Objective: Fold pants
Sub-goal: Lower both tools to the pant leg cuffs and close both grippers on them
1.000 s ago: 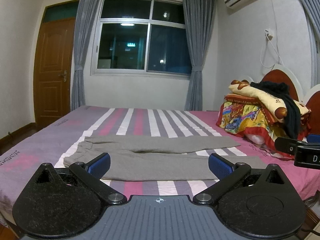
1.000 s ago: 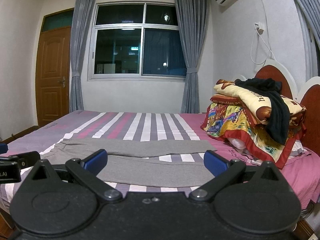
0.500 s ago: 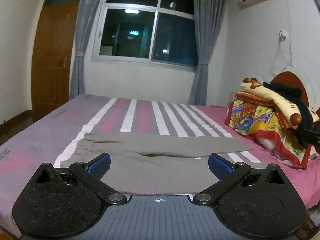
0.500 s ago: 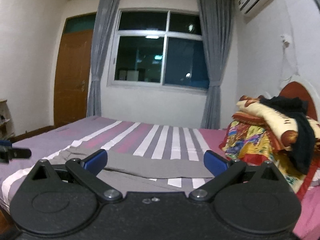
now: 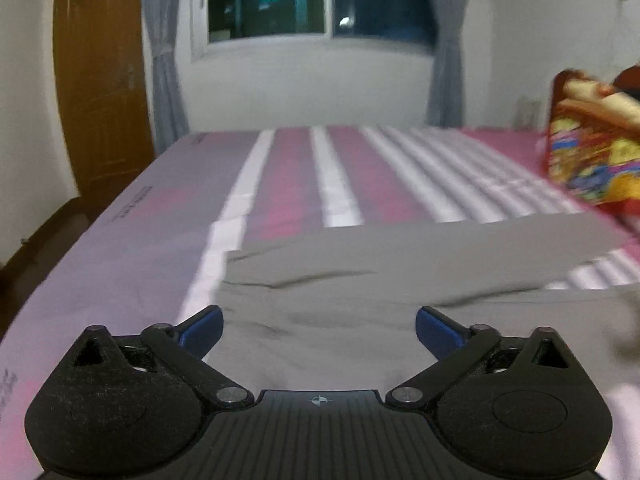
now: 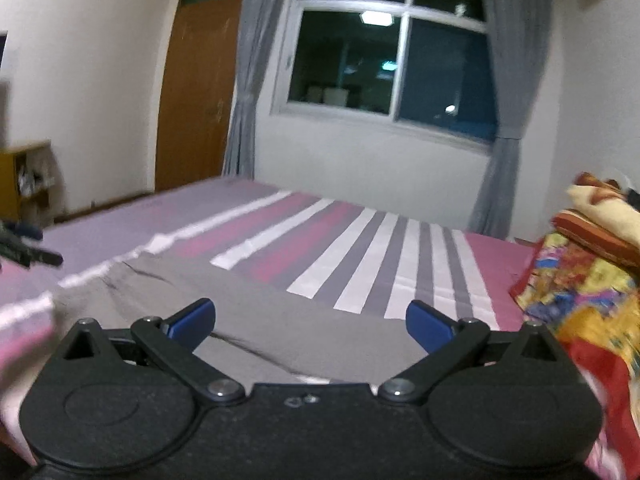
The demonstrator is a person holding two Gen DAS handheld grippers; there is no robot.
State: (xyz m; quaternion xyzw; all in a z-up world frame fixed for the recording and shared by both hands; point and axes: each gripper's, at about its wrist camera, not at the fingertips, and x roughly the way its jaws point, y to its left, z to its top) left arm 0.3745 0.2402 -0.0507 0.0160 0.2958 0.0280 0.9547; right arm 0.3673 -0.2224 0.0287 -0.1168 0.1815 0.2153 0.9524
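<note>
Grey pants (image 5: 360,280) lie flat across the near part of a striped bed, waist to the left, legs running right. My left gripper (image 5: 319,330) is open and empty, low over the waist end of the pants. The pants also show in the right wrist view (image 6: 256,312). My right gripper (image 6: 310,326) is open and empty, over the leg part of the pants. The left gripper's tip (image 6: 24,250) shows at the left edge of the right wrist view.
The bed sheet (image 5: 288,184) has pink, grey and white stripes. A pile of colourful folded blankets (image 6: 588,272) sits at the right end of the bed. A wooden door (image 6: 196,92), window and curtains are behind. A small shelf (image 6: 28,180) stands at the left.
Both grippers have moved forward and down, closer to the pants, and have turned leftward. Both stay open and empty. The pants have not moved.
</note>
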